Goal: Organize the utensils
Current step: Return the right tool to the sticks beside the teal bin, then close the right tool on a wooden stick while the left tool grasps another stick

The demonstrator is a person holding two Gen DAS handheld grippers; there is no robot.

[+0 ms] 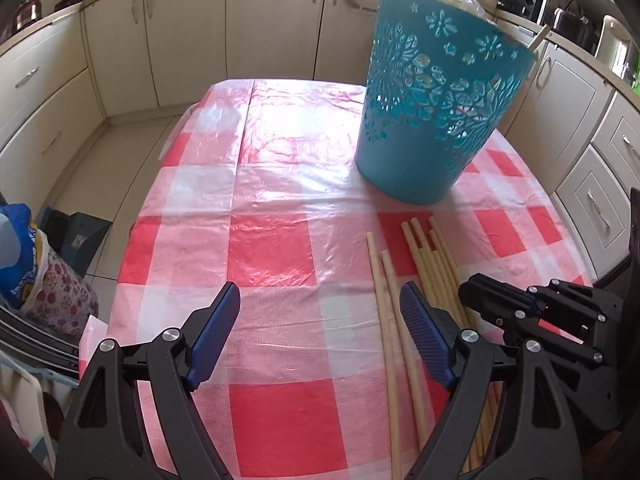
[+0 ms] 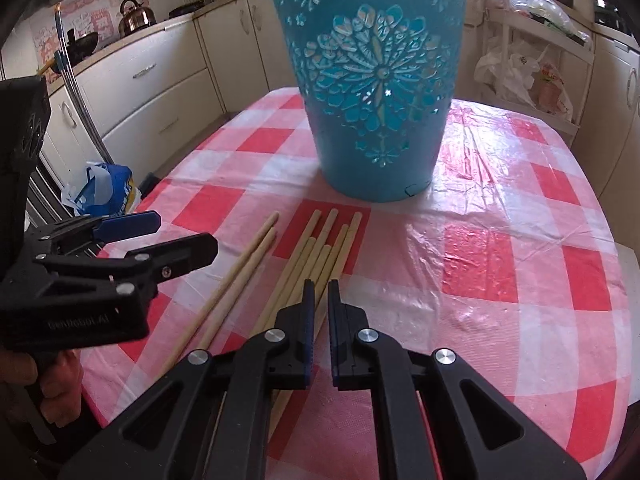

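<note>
Task barely begun: the wooden chopsticks (image 2: 308,264) lie loose on the checked surface (image 2: 500,280) just before the blue basket (image 2: 372,92), one stick apparently inside already; left tongs (image 1: 320,312) gape wide, right tongs (image 2: 319,292) nearly closed, both empty.

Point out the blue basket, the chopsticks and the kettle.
Blue basket (image 2: 376,92), right wrist view, front wall.
Chopsticks (image 2: 316,256), right wrist view, middle of bundle.
Kettle (image 2: 136,16), right wrist view, its body.
</note>
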